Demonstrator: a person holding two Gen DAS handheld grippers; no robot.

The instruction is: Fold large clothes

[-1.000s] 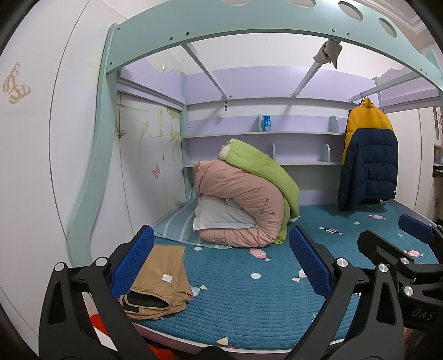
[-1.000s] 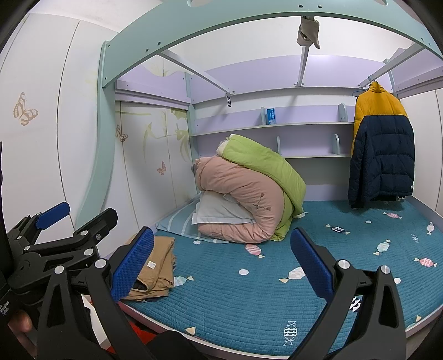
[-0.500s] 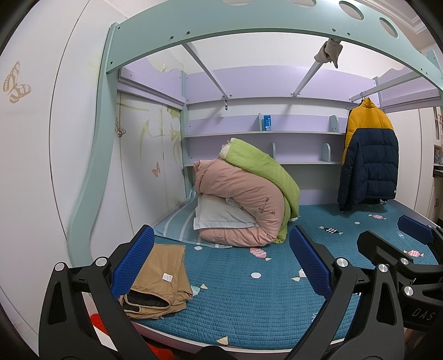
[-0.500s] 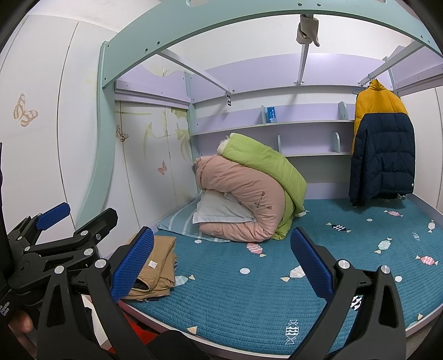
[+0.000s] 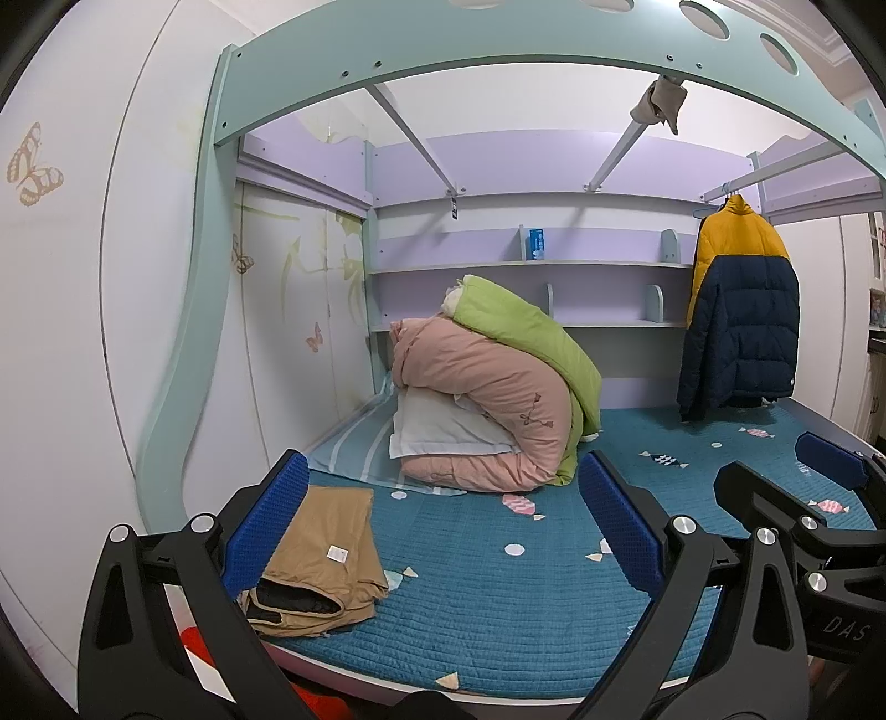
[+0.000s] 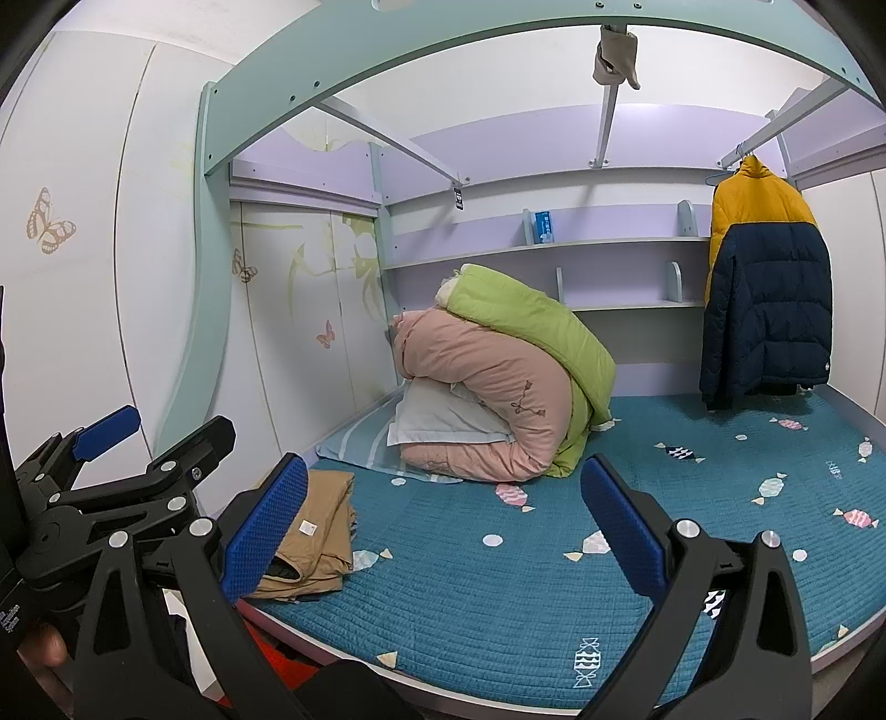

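A folded tan garment [image 5: 324, 545] with a white label lies at the front left corner of the blue bed mat [image 5: 498, 598]; it also shows in the right wrist view [image 6: 315, 531]. My left gripper [image 5: 443, 526] is open and empty, held in front of the bed edge, with the garment by its left finger [image 5: 266, 526]. My right gripper [image 6: 443, 526] is open and empty, to the right of the left one. A yellow and navy puffer jacket [image 5: 739, 310] hangs at the back right.
Rolled pink and green quilts [image 5: 498, 399] with a pillow sit at the back of the bed. Shelves [image 5: 526, 266] line the back wall. The loft frame [image 5: 498, 50] arches overhead. Something red [image 5: 194, 648] lies below the bed edge.
Both grippers have barely shifted. The right wrist view has drifted slightly. Nothing was taken hold of or let go.
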